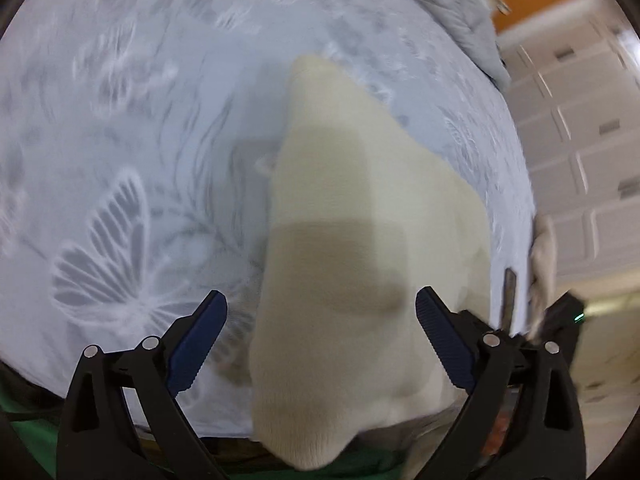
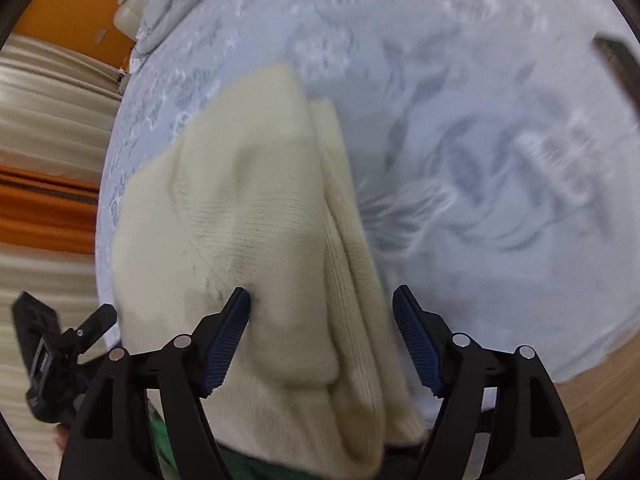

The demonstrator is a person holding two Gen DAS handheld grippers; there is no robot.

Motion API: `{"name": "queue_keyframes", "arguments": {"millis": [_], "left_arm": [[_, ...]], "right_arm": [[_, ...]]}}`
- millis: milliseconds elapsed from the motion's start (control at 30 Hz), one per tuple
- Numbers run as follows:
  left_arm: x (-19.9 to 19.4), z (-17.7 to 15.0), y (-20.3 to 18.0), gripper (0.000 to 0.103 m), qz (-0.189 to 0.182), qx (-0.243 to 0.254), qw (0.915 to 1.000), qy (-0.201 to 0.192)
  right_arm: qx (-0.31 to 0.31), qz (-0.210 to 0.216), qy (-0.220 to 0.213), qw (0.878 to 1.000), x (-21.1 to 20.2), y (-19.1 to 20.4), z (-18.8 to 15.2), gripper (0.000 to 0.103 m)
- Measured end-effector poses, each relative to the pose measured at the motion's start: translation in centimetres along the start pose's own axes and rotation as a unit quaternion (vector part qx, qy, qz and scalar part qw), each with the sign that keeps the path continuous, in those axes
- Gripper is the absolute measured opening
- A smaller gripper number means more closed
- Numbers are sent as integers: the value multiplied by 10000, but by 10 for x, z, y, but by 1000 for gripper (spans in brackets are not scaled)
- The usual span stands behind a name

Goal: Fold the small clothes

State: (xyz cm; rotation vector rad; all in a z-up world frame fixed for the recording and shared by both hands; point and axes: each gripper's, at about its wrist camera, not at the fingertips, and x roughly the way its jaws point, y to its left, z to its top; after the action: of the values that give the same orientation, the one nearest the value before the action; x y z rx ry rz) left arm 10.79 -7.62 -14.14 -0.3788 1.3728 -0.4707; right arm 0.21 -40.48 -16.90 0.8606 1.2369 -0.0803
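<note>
A cream knit garment [image 1: 360,220] lies on a pale blue bedsheet with a butterfly print [image 1: 120,160]. In the left wrist view it runs from the sheet's middle down past the near edge. My left gripper [image 1: 320,294] hangs over its lower part, jaws wide open, pads clear of the cloth. In the right wrist view the same garment [image 2: 248,208] shows folded layers, with a long ribbed fold along its right side. My right gripper [image 2: 321,291] stands open above that fold, with nothing pinched. Both views are blurred.
A bunched grey cloth [image 1: 460,8] lies at the sheet's far edge, also in the right wrist view [image 2: 176,0]. White panelled drawers [image 1: 580,140] and an orange wall stand beyond the bed. A green cloth [image 1: 32,440] shows at the near edge. A black device [image 2: 60,360] sits low left.
</note>
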Motion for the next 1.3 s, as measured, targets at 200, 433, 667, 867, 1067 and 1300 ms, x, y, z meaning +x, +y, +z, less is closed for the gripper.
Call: {"name": "queue_keyframes", "arguments": {"millis": [200,433,667,867,1067,1300], "left_arm": [[41,-4,-5,98,-293,72,9986,426],[28,-10,-54,71,492,863,9941,445],[-32,-22,-89,61,761,1741,9818,-7],[-86,-50,-98,61,766,2145,9734,-225],[-132,-76,-88,61,610,2180,9730,-444],[-187,-90,-74,61,411,2195,9714,-801]], "right_arm": [[43,289,-104,9995,11,-1,-2,87],[-318,22,-464,9984,-16,29,-14,36],[-755,-152,-817,9937,-53,74,-62,34],[-954,-83,-1107,9892,-89,92,-111,34],[-1234,-90,-1388,9826,-119,118,-149,34],[-1673,62,-1663,9718,-153,156,-178,34]]}}
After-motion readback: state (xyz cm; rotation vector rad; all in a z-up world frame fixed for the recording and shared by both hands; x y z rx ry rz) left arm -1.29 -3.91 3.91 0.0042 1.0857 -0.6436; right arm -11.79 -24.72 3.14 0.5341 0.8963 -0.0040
